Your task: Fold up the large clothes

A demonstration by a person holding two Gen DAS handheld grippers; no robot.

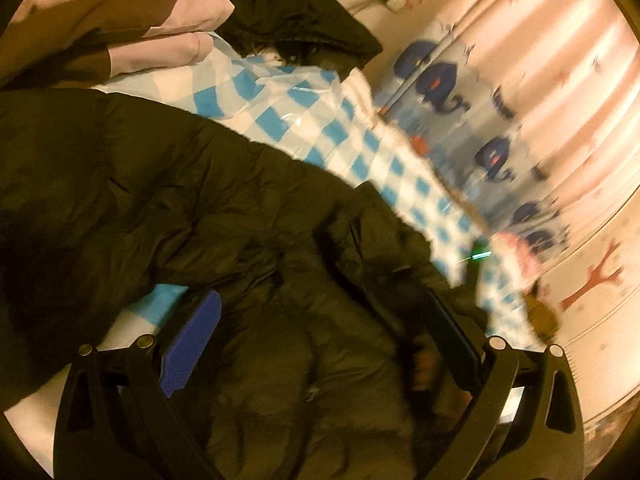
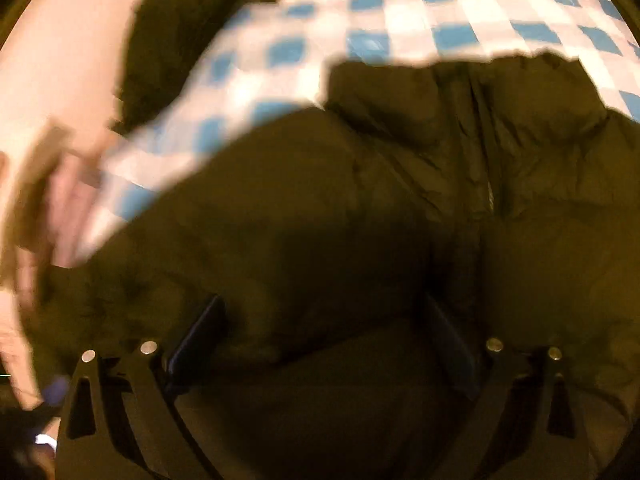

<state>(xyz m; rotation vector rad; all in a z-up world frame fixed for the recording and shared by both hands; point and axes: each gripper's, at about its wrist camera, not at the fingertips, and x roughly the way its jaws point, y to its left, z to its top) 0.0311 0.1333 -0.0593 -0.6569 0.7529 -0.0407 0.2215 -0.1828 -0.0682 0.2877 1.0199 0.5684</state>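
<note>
Both claws stand apart, gripping nothing: the left claw (image 1: 320, 328) and right claw (image 2: 324, 332) hover over the dark jacket (image 1: 160, 184) (checkered sheet (image 1: 320, 128) beyond).

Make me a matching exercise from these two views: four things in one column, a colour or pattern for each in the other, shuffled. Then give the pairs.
Things:
1. puffy coat
2. sheet
3. folded bedding
4. pad on the left gripper

Looks:
A. solid blue, textured
B. pink and brown
C. dark olive
D. blue and white checks

Pairs: 1-C, 2-D, 3-B, 4-A
</note>
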